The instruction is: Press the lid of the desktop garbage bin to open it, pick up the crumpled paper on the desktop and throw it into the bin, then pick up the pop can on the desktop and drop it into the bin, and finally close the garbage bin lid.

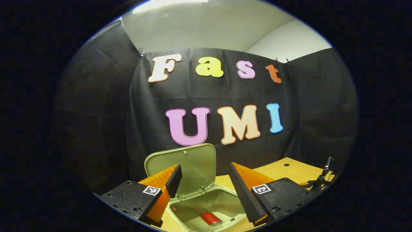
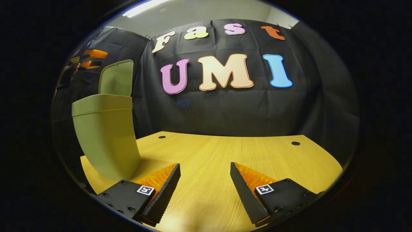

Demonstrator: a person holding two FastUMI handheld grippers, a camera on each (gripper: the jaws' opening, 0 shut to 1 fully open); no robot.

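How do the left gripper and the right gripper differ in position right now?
The left gripper hangs above the open bin, where the red can lies inside; the right gripper sits low over the bare wooden table, beside the bin. Both are open and hold nothing.

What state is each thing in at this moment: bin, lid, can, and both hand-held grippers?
Garbage bin: upright on the table.
Lid: open, raised.
Pop can: inside the bin, lying down.
Left hand-held gripper: open, empty, above the bin.
Right hand-held gripper: open, empty, over the table.
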